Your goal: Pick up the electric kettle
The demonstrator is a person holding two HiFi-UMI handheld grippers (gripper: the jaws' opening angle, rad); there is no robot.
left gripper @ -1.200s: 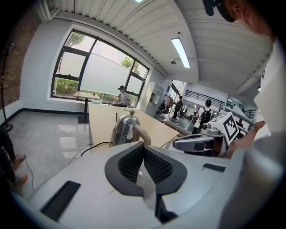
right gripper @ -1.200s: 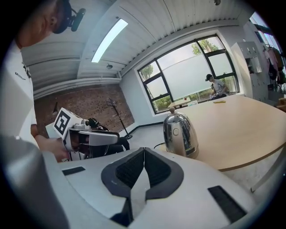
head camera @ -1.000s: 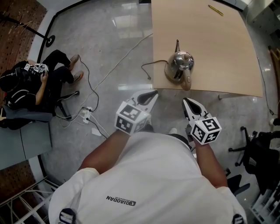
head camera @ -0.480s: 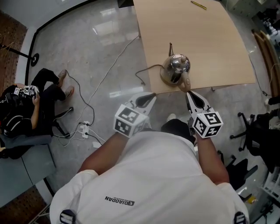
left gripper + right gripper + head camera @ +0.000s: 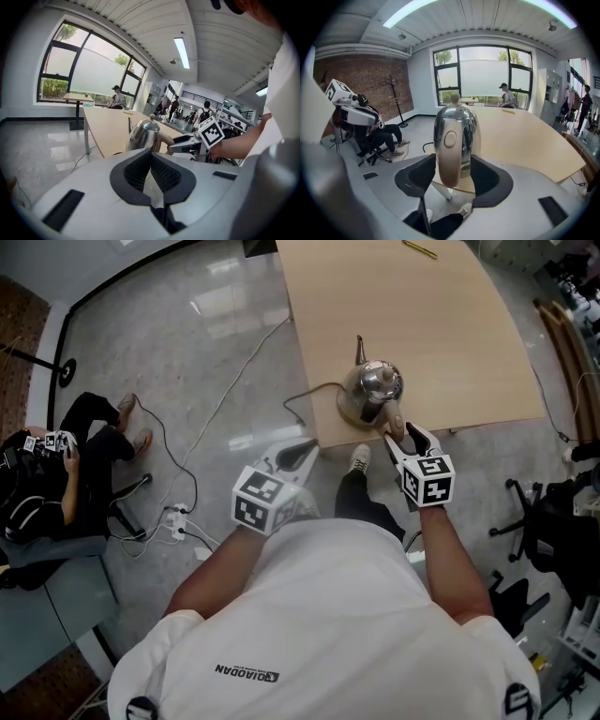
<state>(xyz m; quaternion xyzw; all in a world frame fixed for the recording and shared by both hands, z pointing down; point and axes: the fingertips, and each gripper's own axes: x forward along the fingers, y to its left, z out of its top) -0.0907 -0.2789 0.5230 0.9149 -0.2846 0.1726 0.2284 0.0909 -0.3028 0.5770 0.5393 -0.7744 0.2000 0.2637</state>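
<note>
I'm holding my right gripper (image 5: 404, 435), jaws just opened, astride the handle (image 5: 449, 150) of the electric kettle (image 5: 373, 390) at the table's (image 5: 450, 343) near edge; clamping firmly looks next, then lifting.

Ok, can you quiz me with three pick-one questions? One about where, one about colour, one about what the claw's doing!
1. Where is the kettle? A: floor. B: table, near its edge. C: chair.
2. What colour is its handle? A: tan. B: blue. C: black.
3. How is the right claw? A: shut on nothing. B: gripping a cup. C: open round the handle.
Answers: B, it stands by the table's near edge; A, the right gripper view shows it tan; C, its jaws have just been opening and stand apart either side of the handle.
</note>
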